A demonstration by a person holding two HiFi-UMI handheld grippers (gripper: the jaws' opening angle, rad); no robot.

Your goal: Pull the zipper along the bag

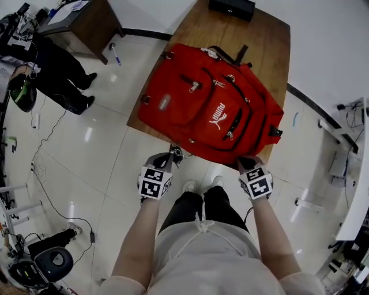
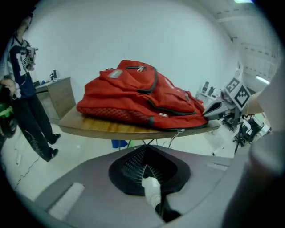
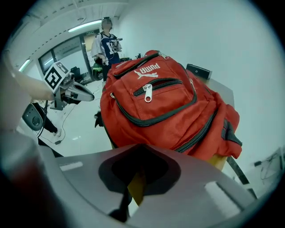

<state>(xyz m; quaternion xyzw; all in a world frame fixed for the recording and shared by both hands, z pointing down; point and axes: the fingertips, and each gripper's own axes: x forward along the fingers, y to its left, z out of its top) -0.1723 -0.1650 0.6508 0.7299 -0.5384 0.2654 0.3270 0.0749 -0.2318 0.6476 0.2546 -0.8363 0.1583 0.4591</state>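
Note:
A red backpack lies flat on a wooden table, its logo pocket toward me. Silver zipper pulls show on its pockets, and one hangs on the front pocket. My left gripper hovers at the table's near edge, just short of the bag's left corner, jaws shut with nothing between them. My right gripper sits at the bag's near right corner, its jaws together and nothing held. Neither touches a zipper pull. Each gripper shows in the other's view: the right gripper, the left gripper.
A person in dark clothes stands to the left beside a brown cabinet. A black box rests on the table's far end. Cables and a chair base lie on the floor at the lower left.

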